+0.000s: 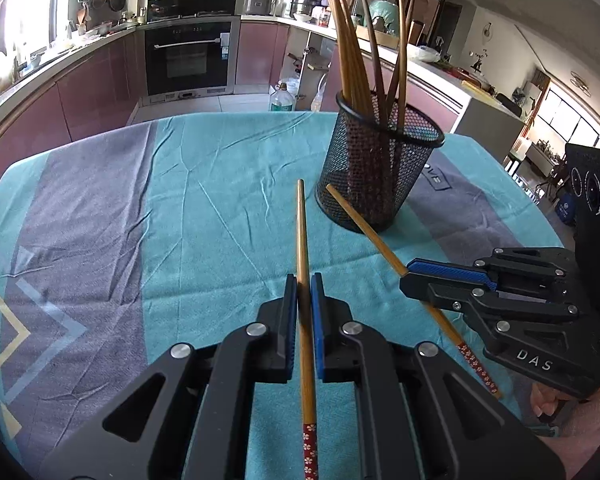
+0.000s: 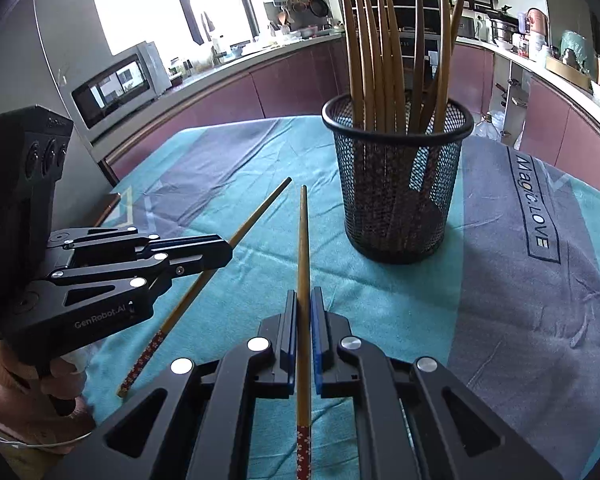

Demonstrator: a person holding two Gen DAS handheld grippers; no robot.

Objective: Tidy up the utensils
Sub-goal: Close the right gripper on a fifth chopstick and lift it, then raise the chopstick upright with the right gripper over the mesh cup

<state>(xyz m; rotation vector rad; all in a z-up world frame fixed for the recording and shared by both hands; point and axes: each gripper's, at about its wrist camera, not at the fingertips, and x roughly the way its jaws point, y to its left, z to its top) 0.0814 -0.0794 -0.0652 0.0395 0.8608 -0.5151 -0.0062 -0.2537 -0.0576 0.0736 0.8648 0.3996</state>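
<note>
Red-flowered handle ends sit closest to each lens, because I have clamped each chopstick partway along its shaft: my left gripper is closed on one chopstick, my right gripper on the other chopstick. Both tips point toward the mesh holder on the teal cloth, where the other chopsticks already stand, so I judge dropping them in comes next.
</note>
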